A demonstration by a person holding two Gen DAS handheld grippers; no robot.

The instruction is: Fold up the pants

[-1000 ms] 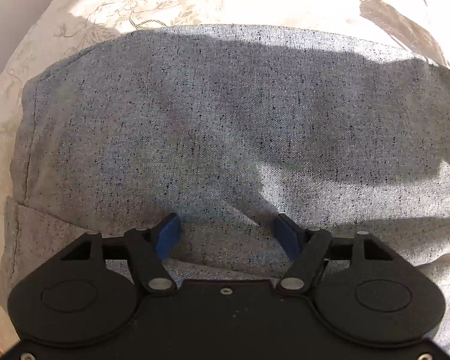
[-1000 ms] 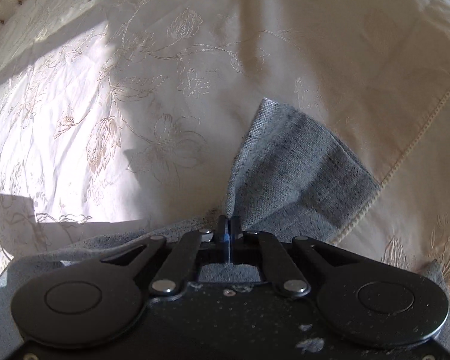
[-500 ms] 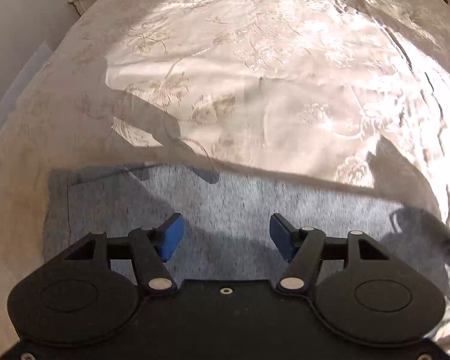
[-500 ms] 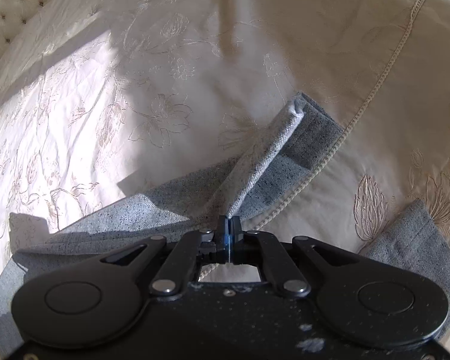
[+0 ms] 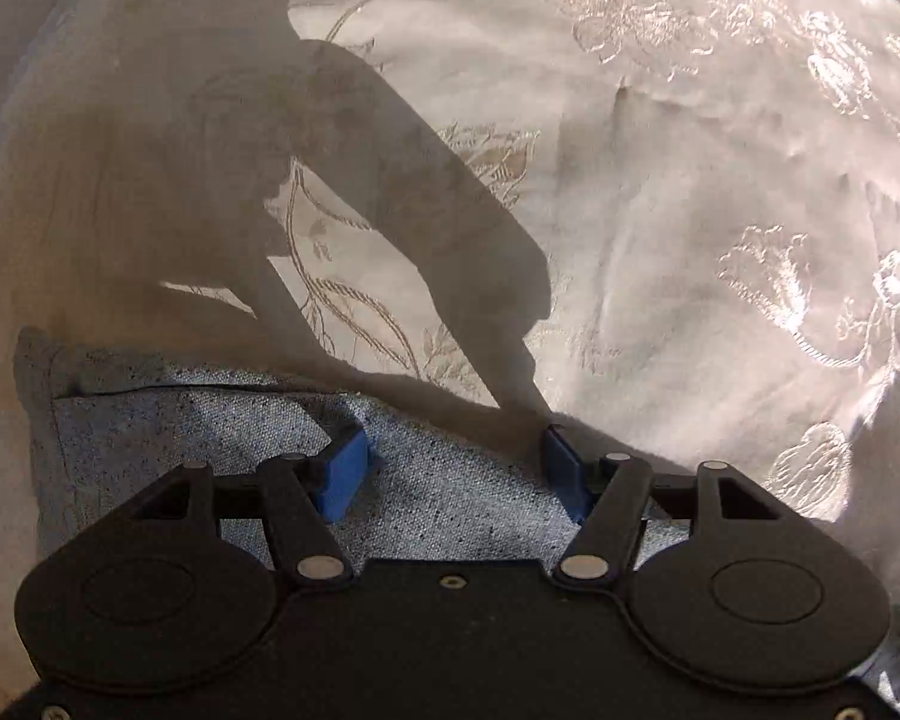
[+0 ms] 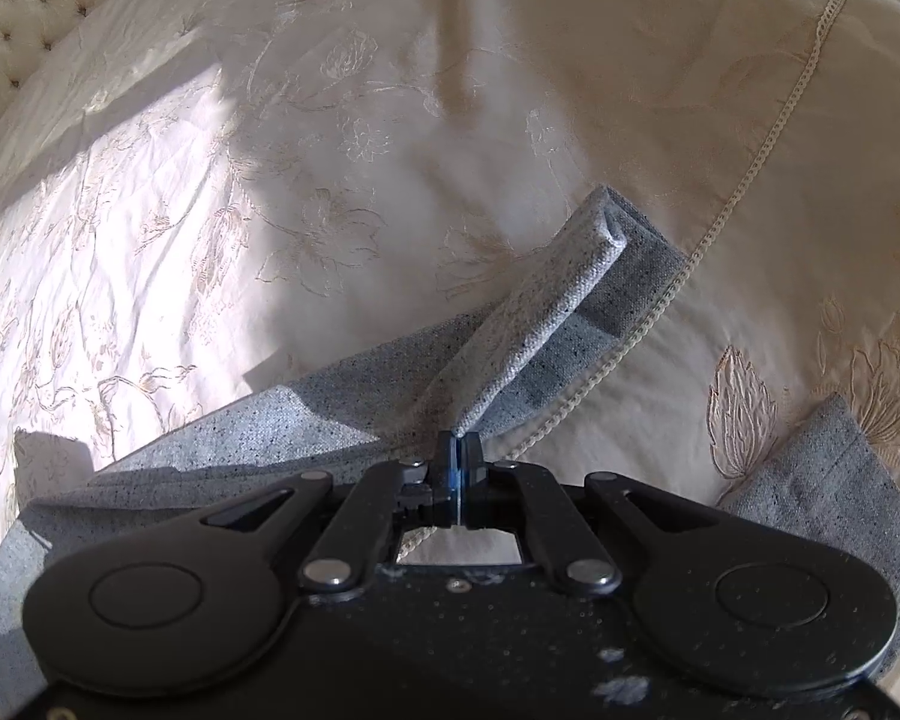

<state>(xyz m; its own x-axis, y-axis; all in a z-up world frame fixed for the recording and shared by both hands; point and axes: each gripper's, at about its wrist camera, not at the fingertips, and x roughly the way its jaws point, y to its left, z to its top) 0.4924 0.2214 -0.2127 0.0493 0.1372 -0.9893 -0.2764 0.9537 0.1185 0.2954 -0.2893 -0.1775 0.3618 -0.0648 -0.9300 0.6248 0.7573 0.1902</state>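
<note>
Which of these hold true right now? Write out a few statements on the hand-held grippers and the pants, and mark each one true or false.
1. The right hand-held gripper is shut on the pants. True.
2. The left hand-held gripper is shut on the pants. False: its fingers stand apart, holding nothing.
3. The pants are grey. True.
4. The pants lie on a bare wooden table. False: they lie on a cream bedspread with stitched flowers.
5. A tufted headboard shows in the right view. True.

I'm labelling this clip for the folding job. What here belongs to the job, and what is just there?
Job:
grey pants
right gripper, shut on the pants
left gripper, open over the pants

Just there:
embroidered bedspread
tufted headboard
</note>
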